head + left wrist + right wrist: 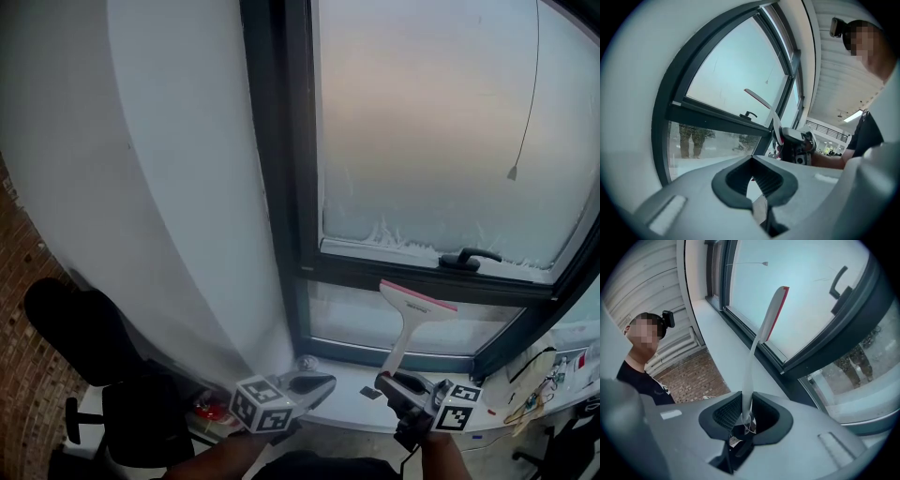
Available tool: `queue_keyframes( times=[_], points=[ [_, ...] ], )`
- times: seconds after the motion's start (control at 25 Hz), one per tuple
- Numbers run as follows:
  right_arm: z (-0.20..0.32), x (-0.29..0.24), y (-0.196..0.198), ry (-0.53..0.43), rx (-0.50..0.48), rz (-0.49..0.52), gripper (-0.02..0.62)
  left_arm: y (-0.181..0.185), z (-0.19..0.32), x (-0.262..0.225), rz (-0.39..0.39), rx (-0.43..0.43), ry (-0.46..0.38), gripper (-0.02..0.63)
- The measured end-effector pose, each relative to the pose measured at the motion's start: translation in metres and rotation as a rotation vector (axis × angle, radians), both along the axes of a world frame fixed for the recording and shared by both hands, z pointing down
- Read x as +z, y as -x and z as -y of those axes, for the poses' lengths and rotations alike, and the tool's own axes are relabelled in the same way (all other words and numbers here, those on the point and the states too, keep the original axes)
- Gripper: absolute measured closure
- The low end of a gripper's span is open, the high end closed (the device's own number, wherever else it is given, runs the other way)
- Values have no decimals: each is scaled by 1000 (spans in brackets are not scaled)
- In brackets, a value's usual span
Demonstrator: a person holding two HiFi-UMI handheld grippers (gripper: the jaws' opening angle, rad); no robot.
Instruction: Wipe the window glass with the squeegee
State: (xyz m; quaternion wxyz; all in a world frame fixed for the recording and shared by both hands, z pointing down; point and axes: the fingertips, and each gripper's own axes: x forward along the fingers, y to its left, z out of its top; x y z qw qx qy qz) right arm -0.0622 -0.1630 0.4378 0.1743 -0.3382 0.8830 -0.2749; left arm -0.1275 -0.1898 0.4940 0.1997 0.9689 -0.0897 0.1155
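Here my right fingers [725, 413] pinch the squeegee [773, 315] by its handle, whose end hides between them; my left fingers [736, 178] press together, empty.

This looks like an office. A black swivel chair [84, 328] stands by a brick wall [14, 328]. A tall dark-framed window [281, 141] with a lever handle [469, 260] rises above a white sill [347, 401] strewn with cables [532, 386]. Ceiling strip lights [856, 115] shine over an open floor behind.
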Motion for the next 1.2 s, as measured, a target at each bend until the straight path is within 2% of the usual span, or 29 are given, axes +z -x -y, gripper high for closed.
queue_keyframes(
  times=[0.2,0.32,0.68,0.96,1.2],
  points=[
    [35,-32,9,-39,-66,-88,506,-2,4,-10,-8,41,-23,606],
    [56,-63,5,-90,-92,-124,506,0,6,-16,-26,33,-26,606],
    [149,-173,-15,-224,-156,-141,506,3,27,-14,-10,-95,-16,606],
    [198,-234,-21,-292,-209,-197,506,-5,40,-18,-22,-202,-22,606],
    [229,-269,-31,-360,-201,-262,506,-14,41,-20,-11,-253,-25,606]
  ],
)
